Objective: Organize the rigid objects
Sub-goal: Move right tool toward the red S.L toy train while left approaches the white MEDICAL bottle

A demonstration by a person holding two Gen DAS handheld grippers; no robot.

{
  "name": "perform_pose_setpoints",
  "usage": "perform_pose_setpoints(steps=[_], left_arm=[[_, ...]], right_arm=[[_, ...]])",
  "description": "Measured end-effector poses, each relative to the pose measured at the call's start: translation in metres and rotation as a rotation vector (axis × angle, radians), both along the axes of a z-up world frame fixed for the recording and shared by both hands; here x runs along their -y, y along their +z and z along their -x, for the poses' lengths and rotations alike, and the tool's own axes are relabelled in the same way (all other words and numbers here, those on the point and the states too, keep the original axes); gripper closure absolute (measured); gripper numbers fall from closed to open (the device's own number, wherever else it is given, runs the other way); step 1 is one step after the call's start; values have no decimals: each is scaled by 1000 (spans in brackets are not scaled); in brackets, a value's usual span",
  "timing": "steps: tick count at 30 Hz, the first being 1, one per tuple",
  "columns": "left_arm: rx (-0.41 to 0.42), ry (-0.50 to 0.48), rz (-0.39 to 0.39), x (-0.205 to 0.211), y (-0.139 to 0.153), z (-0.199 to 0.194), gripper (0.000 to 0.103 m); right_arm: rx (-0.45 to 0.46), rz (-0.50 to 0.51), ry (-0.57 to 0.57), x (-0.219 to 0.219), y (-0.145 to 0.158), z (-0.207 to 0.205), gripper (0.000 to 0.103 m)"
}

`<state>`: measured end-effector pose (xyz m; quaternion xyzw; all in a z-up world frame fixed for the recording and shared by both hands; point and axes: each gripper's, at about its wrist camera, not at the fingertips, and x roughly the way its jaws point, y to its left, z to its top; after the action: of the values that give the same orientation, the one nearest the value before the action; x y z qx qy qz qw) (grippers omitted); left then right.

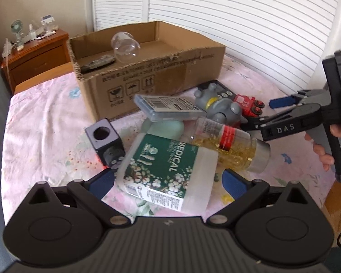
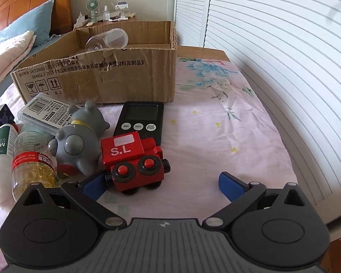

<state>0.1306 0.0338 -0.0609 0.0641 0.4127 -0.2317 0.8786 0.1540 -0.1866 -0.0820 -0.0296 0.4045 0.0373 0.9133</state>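
A pile of objects lies on the pink bedsheet before an open cardboard box [image 1: 147, 72] [image 2: 97, 79]. My left gripper [image 1: 168, 182] is open, its blue pads either side of a white medical cotton-swab bottle [image 1: 168, 166]. A capsule bottle [image 1: 229, 145] [image 2: 31, 166] lies across it. My right gripper [image 2: 163, 184] [image 1: 266, 111] is open, its left pad touching a red toy train [image 2: 134, 159] [image 1: 250, 105]. A grey toy animal [image 2: 79, 141] [image 1: 220, 107], a black timer [image 2: 141, 120], a clear plastic case [image 1: 168, 107] [image 2: 45, 111] and a dark cube [image 1: 104, 141] lie nearby.
The box holds a clear cup [image 1: 125, 46] [image 2: 109, 39] and a dark flat object [image 1: 97, 63]. A wooden nightstand [image 1: 34, 54] with a small fan stands behind. Louvred white doors [image 2: 272, 45] run along the right. Pillows [image 2: 16, 36] lie at far left.
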Motion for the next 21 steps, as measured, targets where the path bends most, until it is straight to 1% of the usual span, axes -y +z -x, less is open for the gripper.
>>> perform_pose_setpoints(steps=[4,9,11,12,13,14,18,21], left_arm=[[7,-39,-27,4,0,4,3],[-11,-25,-8,2,-4,-5,3],[-25,-26,-11,4,-7,-7,6],[-25,-29,-15,5,-8,-7,9],[-17,-25,-34,6,-8,-6,15],[-6,-21,-52,7,-9,-4,15],[-20,-3,-36,3,-9,2,16],[-33,17,-26,-3,-8,15,16]], right_arm=[[1,0,6,0,0,0,0],[11,-1,14,1,-1,1,0],[15,-2,17,1,-1,1,0],[18,-2,19,2,-1,2,0],[20,-3,19,2,-1,2,0],[23,-3,20,2,-1,3,0],[31,-3,20,1,-2,4,0],[37,-3,23,2,-2,5,0]])
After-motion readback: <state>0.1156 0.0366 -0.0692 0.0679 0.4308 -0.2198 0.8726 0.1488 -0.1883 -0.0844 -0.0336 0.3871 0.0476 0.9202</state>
